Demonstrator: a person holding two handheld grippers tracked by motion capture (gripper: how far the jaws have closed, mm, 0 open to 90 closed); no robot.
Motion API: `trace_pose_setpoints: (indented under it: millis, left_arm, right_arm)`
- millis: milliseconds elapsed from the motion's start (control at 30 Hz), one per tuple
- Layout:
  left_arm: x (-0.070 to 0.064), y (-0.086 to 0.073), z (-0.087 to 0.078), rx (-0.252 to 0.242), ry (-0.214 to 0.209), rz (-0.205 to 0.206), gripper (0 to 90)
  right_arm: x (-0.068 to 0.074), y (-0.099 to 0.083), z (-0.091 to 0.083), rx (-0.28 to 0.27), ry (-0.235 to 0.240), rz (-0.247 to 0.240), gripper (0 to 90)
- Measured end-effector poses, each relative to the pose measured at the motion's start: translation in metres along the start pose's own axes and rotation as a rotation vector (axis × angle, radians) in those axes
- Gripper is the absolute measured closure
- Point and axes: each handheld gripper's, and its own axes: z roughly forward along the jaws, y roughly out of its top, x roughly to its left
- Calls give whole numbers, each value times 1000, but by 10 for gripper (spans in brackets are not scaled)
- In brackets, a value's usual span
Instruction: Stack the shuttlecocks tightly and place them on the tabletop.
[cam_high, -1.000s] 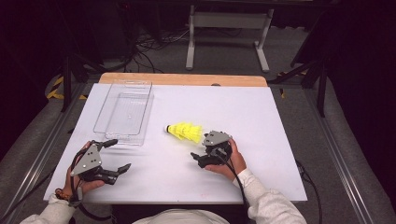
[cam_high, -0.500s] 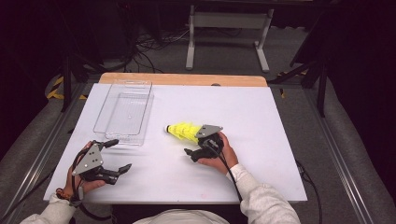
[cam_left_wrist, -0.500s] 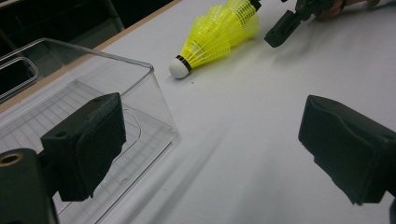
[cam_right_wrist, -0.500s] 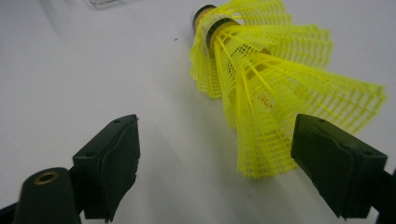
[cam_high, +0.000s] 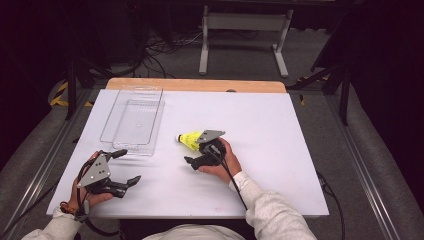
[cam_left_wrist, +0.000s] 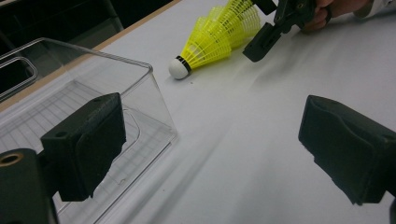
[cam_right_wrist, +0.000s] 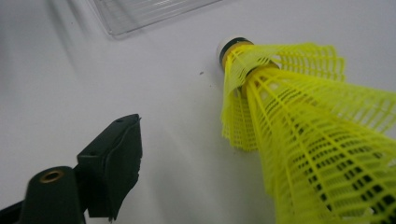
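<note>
The yellow shuttlecock (cam_high: 190, 140) lies on its side on the white table (cam_high: 280, 135), its white cork tip pointing toward the clear plastic bin (cam_high: 133, 120) and its skirt opening toward the right gripper (cam_high: 199, 151). That gripper is far nearer, jaws spread around the skirt, gripping nothing. The left gripper (cam_high: 123, 167) rests well apart, open and empty.

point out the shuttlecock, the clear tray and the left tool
shuttlecock (cam_left_wrist: 219, 35): left gripper view, on its yellow skirt.
clear tray (cam_high: 134, 119): high view, on its bare floor.
left tool (cam_high: 123, 166): high view, midway between its fingertips.
</note>
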Motion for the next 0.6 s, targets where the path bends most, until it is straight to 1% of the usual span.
trace_pose_setpoints:
  millis: [67,133,200,233,267,300,333,367,400,433,467,500,533,567,600]
  left_arm:
    - [0,0,0,0,-2,-1,83]
    - [0,0,0,1,-4,-1,83]
    - [0,0,1,1,-6,-4,83]
    - [0,0,1,1,-6,-4,83]
    - [0,0,1,1,-4,-4,83]
    - [0,0,1,1,-4,-4,83]
    - [0,0,1,1,-3,-4,83]
    - [-1,0,1,1,-4,-5,83]
    - [0,0,1,0,-3,-4,83]
    - [0,0,0,0,-2,-3,84]
    - [-1,0,1,0,-3,-4,84]
    - [-1,0,1,1,-3,-4,84]
    - [-1,0,0,0,-4,-4,83]
    - [0,0,0,3,-3,-2,84]
    - [0,0,0,2,-4,-4,84]
  right_arm:
    - [1,2,3,1,-14,1,193]
    - [2,4,5,-6,-19,15,201]
    - [2,5,8,-7,-38,25,231]
    - [2,6,9,-7,-50,31,238]
    - [2,6,9,-7,-50,31,238]
    - [3,7,10,-11,-60,42,240]
    - [5,8,14,-12,-139,58,281]
    - [5,8,14,-12,-139,58,281]
    - [5,9,15,-15,-168,62,289]
    - [5,10,17,-17,-187,70,289]
    - [5,11,18,-24,-194,84,312]
    - [4,12,19,-25,-217,97,347]
    - [3,13,20,-25,-228,103,349]
    - [3,14,22,-28,-230,109,369]
    - [2,15,24,-27,-247,111,398]
